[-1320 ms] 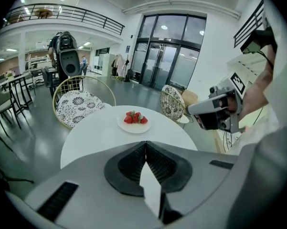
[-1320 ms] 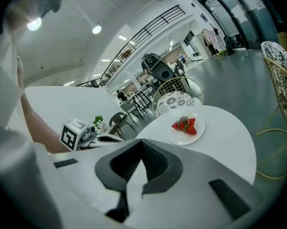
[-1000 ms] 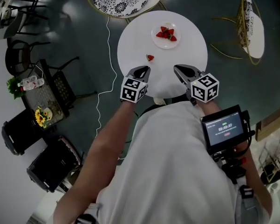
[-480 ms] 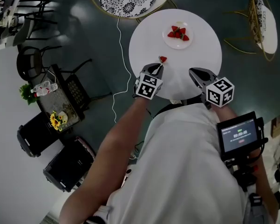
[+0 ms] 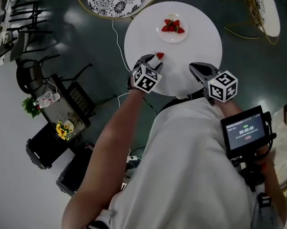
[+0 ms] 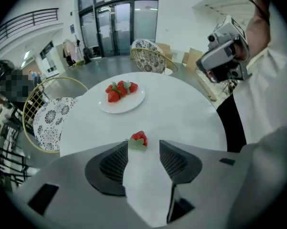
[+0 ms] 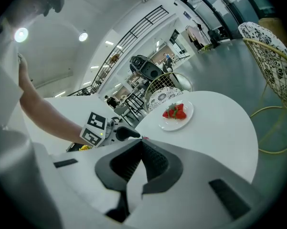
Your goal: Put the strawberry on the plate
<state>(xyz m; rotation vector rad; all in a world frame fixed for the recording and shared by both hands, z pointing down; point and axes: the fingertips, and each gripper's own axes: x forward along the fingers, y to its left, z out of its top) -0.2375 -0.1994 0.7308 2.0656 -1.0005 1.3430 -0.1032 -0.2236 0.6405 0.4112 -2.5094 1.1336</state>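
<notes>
Head view: round white table (image 5: pixel 200 39) w/ a small round white plate (image 5: pixel 163 33) at its far side, already carrying a few red berries (image 5: pixel 172 25). The small red strawberry with a green leaf cap (image 5: pixel 159 55) lies alone on the tabletop, well apart from the plate and nearer the person. The left gripper (image 5: pixel 152 62) points steeply down right at it, tips either side of it or just short of it; can't tell which from up here. The right gripper (image 5: pixel 196 69) hangs over the near table edge, away from the fruit.

Left gripper view: jaws have just been opening and stand apart. The strawberry (image 6: pixel 139 140) sits at the mouth of the gap, hugging the jaw at picture-left, leaf cap toward the camera. Pads not on it, so no grip yet. Plate (image 6: pixel 133 104) lies straight beyond.

Right gripper view: jaws together, tips meeting, nothing btwn them (image 7: pixel 142 144). Plate (image 7: pixel 187 118) is off to the right across the table.

Risks, as I judge them: the fruit is off-centre, so one jaw would meet it first and could shove or roll it out of the gap. It's also barely inside the tips, so a shallow pinch may slip on the lift. Too hard a squeeze would bruise it. At the plate, a careless drop may knock the berries already there.
</notes>
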